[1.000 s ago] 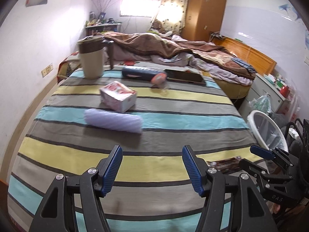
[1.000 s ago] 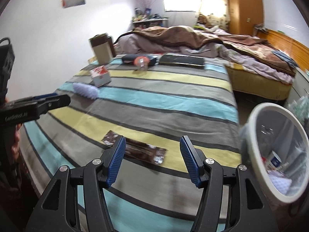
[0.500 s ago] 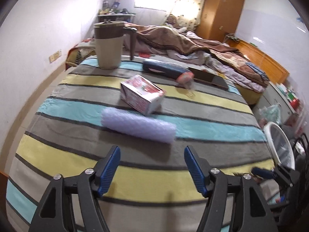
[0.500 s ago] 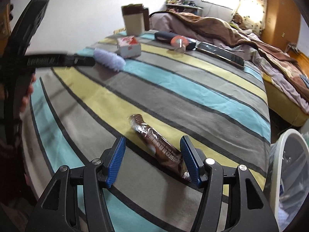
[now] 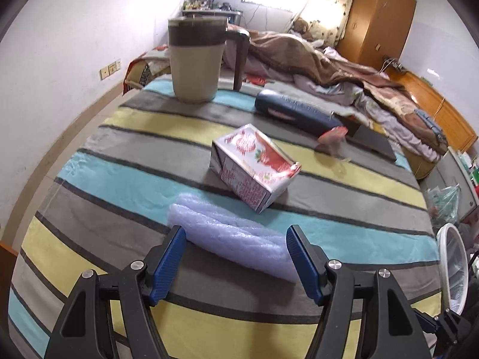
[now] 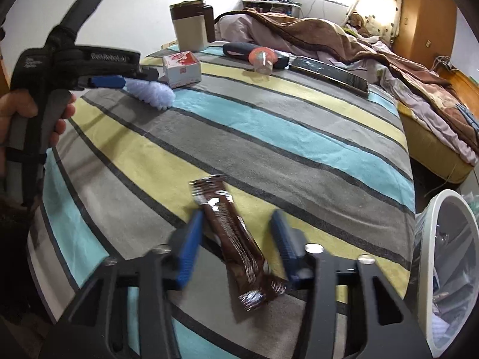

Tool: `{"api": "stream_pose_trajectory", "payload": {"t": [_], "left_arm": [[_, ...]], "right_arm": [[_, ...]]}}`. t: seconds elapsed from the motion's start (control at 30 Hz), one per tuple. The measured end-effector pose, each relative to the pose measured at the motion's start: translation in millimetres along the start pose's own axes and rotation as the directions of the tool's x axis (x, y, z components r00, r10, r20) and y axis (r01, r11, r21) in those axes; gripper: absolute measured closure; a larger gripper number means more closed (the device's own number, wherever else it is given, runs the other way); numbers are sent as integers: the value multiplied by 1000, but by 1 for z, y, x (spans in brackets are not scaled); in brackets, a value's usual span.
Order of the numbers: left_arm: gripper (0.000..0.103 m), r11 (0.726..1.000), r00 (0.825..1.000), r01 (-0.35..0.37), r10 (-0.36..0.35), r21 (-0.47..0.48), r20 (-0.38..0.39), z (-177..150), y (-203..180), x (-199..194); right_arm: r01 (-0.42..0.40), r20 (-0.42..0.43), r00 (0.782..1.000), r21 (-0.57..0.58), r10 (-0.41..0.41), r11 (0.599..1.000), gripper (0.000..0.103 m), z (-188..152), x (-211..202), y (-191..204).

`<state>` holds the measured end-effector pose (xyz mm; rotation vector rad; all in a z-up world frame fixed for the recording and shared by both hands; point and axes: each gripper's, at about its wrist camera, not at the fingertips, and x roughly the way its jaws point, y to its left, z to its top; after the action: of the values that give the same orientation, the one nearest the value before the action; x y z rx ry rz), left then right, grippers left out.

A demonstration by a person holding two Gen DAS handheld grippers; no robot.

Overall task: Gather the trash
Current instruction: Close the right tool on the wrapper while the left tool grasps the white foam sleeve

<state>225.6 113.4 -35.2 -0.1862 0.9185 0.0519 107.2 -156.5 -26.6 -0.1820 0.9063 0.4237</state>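
A: Striped cloth (image 5: pixel 149 137) covers the surface, with a rumpled bed (image 5: pixel 344 77) behind. What has changed?

B: The left gripper (image 5: pixel 236 257) has come forward. Its fingers stand wide on either side of the bubble wrap (image 5: pixel 230 239), which a second ago lay well ahead of them. They do not press it.

A: And the right?

B: The right gripper (image 6: pixel 236 242) has dropped over the wrapper (image 6: pixel 233 239), which was ahead of it before. Its blurred fingers are closing, with the wrapper lying between them on the cloth; the pads look just clear of it.

A: Containers?

B: A white bin (image 6: pixel 449 269) stands off the surface's right edge with pale scraps inside; I cannot tell what they are. A carton (image 5: pixel 254 167) lies tilted beyond the bubble wrap, and a lidded jug (image 5: pixel 194 59) stands upright at the far end.
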Motion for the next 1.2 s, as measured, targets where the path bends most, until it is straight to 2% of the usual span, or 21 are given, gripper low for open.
{"api": "stream_pose_trajectory", "payload": {"t": [0.07, 0.13, 0.23, 0.37, 0.57, 0.63, 0.73, 0.8, 1.07, 1.1, 1.13, 1.2], "left_arm": [[34, 999, 1000, -24, 25, 36, -15, -3, -3, 4], [34, 999, 1000, -17, 18, 41, -26, -7, -2, 3], [33, 998, 999, -28, 30, 63, -30, -10, 4, -2], [33, 992, 995, -87, 91, 92, -41, -16, 19, -5], [33, 994, 995, -93, 94, 55, -16, -16, 39, -20], [33, 997, 997, -75, 75, 23, 7, -13, 44, -27], [32, 997, 1000, -1, 2, -75, 20, -5, 53, -33], [25, 994, 999, 31, -27, -107, 39, 0, 51, -34], [25, 999, 998, -23, 20, -42, -56, -4, 22, 4], [28, 999, 998, -21, 18, -46, -57, -6, 22, 6], [38, 999, 998, -13, 10, -51, -57, -7, 20, 8], [45, 999, 999, -12, 10, -36, -53, -7, 17, 10]], "right_arm": [[6, 1, 1000, 2, -6, 1000, 72, 2, 1, 1], [12, 4, 1000, 3, -12, 1000, 79, 4, 2, 2], [7, 11, 1000, 12, -7, 1000, 80, 7, 3, 3], [-28, 33, 999, 54, 26, 998, 80, 13, 3, 5], [-58, 50, 997, 64, 55, 996, 80, 18, 5, 15], [-70, 55, 996, 65, 66, 995, 80, 19, 4, 17], [-82, 67, 995, 61, 78, 995, 80, 19, 1, 20], [-87, 70, 994, 69, 82, 994, 80, 19, 1, 20], [-69, 83, 995, 98, 61, 993, 80, 18, -2, 13], [-67, 83, 995, 104, 58, 992, 80, 19, -1, 12], [-70, 86, 995, 113, 60, 991, 80, 19, -1, 11], [-70, 88, 994, 119, 59, 990, 80, 19, -1, 9]]}}
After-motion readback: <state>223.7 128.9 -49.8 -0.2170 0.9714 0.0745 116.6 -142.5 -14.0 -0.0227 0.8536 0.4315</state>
